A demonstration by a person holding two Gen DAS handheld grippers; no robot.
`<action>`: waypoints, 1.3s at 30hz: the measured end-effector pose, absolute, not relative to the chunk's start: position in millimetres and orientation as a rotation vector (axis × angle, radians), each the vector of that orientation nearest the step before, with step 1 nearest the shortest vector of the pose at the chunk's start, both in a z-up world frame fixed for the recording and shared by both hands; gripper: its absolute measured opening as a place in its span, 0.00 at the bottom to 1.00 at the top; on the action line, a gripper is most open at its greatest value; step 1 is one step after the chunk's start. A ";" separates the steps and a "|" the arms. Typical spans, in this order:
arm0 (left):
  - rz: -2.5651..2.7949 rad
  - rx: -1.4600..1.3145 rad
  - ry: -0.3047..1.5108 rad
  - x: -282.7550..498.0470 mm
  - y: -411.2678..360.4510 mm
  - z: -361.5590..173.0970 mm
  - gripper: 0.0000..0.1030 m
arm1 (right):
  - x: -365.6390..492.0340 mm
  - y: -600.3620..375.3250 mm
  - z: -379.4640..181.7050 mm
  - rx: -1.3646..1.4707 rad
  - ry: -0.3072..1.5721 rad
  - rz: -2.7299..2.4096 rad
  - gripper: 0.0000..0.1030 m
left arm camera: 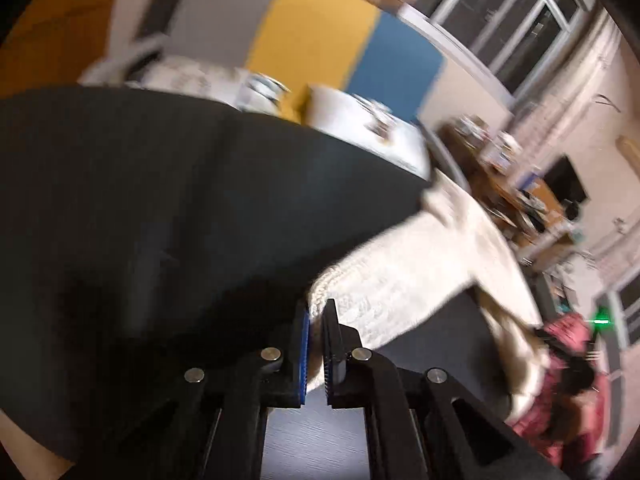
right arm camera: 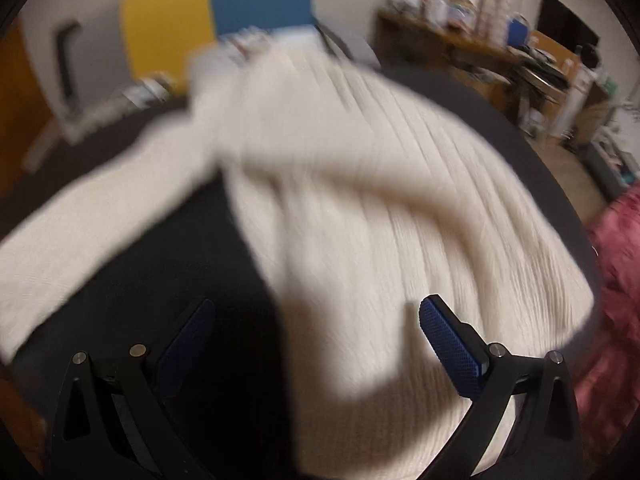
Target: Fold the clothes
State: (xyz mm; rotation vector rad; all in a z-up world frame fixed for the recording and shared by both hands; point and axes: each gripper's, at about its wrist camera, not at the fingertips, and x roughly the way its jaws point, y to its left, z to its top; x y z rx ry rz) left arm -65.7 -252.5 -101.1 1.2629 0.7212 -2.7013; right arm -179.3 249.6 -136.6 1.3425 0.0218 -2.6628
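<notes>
A cream ribbed knit sweater lies on a dark table top. In the left wrist view my left gripper is shut on the cuff end of the sweater's sleeve, which stretches away to the right above the table. In the right wrist view my right gripper stands open above the sweater's body. Its right blue pad hovers over the knit and its left pad over the dark table. Nothing sits between its fingers. One sleeve runs off to the left. Both views are blurred.
A pink-red garment lies at the table's right edge, also the pink-red garment. Behind the table are white items, coloured wall panels, a window and a cluttered wooden desk.
</notes>
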 end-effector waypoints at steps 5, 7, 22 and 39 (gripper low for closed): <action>-2.566 1.338 0.669 -74.0 -299.9 -132.8 0.04 | -220.0 251.9 -114.4 1.347 0.025 -2.666 1.00; -2.528 1.383 0.666 -74.5 -308.3 -148.0 0.04 | -236.2 245.5 -128.3 1.445 0.068 -2.632 1.00; -2.511 1.425 0.792 -94.3 -363.2 -141.6 0.08 | -229.0 167.0 -200.9 1.676 0.216 -2.381 1.00; -2.224 1.340 1.616 -2.9 -415.2 -215.9 0.19 | -217.5 143.7 -191.8 1.693 0.172 -2.500 1.00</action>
